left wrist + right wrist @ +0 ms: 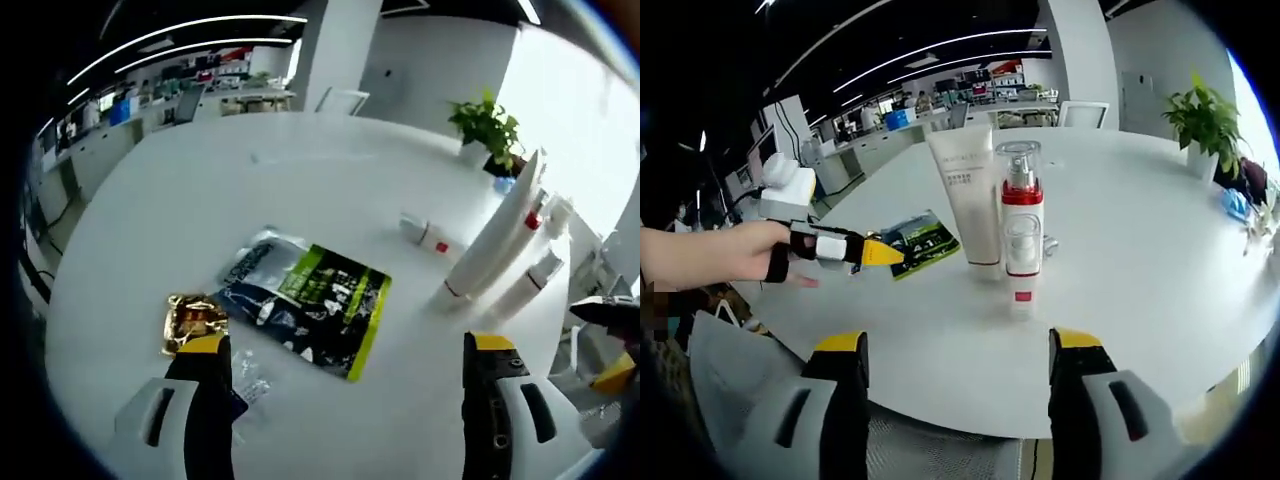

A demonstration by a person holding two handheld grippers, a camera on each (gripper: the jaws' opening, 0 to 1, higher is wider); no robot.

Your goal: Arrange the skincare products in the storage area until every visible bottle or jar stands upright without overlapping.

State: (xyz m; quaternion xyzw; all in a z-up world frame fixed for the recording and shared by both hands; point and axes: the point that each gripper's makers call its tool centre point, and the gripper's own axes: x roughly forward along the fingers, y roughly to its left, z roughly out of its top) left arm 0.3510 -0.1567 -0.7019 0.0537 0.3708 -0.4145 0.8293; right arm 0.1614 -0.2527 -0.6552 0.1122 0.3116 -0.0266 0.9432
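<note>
On the round white table [200, 190] a tall white tube [493, 240] stands upright beside a white pump bottle [535, 275] with a red band. A small white bottle [430, 237] with a red label lies on its side behind them. My left gripper [347, 343] hovers open over the near edge of a green and black pouch [310, 305]. In the right gripper view the tube [965, 195] and pump bottle [1020, 230] stand just ahead of my open right gripper [960, 342], which holds nothing. A hand carries the left gripper [840, 248] at the left.
A gold packet [193, 322] lies left of the pouch [920, 240]. A potted plant [490, 130] stands at the table's far edge, also seen as the plant [1205, 120] at the right. Desks and a chair sit beyond the table.
</note>
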